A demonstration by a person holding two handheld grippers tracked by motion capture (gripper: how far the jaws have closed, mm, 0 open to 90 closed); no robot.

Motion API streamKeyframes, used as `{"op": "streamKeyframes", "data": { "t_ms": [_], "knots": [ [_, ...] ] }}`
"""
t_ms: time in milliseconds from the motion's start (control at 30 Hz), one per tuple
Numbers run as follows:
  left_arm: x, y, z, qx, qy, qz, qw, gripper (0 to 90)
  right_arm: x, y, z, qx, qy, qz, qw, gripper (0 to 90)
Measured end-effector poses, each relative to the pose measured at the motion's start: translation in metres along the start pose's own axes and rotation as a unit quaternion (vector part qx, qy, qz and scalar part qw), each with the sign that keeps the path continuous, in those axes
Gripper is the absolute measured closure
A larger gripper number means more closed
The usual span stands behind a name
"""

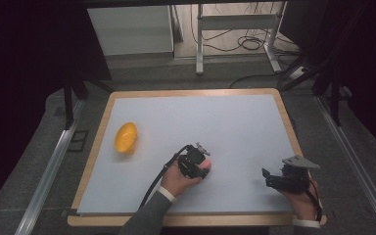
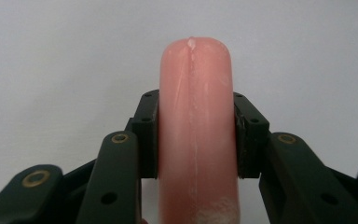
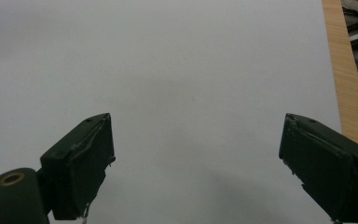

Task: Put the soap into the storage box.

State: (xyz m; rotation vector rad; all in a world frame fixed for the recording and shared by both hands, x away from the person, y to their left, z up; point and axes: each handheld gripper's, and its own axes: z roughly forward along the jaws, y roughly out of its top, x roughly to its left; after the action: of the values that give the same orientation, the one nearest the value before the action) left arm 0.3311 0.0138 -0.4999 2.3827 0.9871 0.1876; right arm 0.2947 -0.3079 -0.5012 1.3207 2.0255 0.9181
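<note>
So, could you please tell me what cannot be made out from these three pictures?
- Smooth pink rounded cylinder: its lower end is cut off by the bottom edge of the left gripper view; what it is stays unclear.
- The same object in the high view: the left gripper and hand cover most of it.
- Yellow-orange bowl-like object: too small in the high view to identify.
- Right gripper: open, its body cut off by the bottom edge.

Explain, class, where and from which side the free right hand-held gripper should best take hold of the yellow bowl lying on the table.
Probably the raised rim. The yellow bowl lies tipped on its side, opening towards the table's centre, so its thin edge stands clear. The open right hand-held gripper could come from that side, one jaw inside and one outside.
</note>
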Motion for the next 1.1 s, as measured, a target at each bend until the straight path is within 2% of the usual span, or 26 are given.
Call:
{"op": "streamKeyframes", "data": {
  "t_ms": [233,267,633,1100],
  "knots": [
    [0.007,-0.002,-0.009,-0.014,-0.012,-0.006,0.9998,60.2,-0.002,0.000,0.000,0.000,-0.003,0.003,1.0000,9.8],
    [0.009,-0.004,-0.014,-0.024,-0.017,-0.012,0.9995,60.2,-0.002,-0.001,0.000,-0.001,-0.004,0.004,1.0000,9.8],
    [0.025,-0.010,-0.032,-0.043,-0.014,-0.028,0.9986,60.2,-0.003,-0.001,0.001,0.000,-0.008,0.005,1.0000,9.8],
    [0.039,-0.016,-0.049,-0.054,-0.008,-0.038,0.9978,60.2,-0.003,-0.002,0.001,0.002,-0.009,0.007,0.9999,9.8]
  ]
}}
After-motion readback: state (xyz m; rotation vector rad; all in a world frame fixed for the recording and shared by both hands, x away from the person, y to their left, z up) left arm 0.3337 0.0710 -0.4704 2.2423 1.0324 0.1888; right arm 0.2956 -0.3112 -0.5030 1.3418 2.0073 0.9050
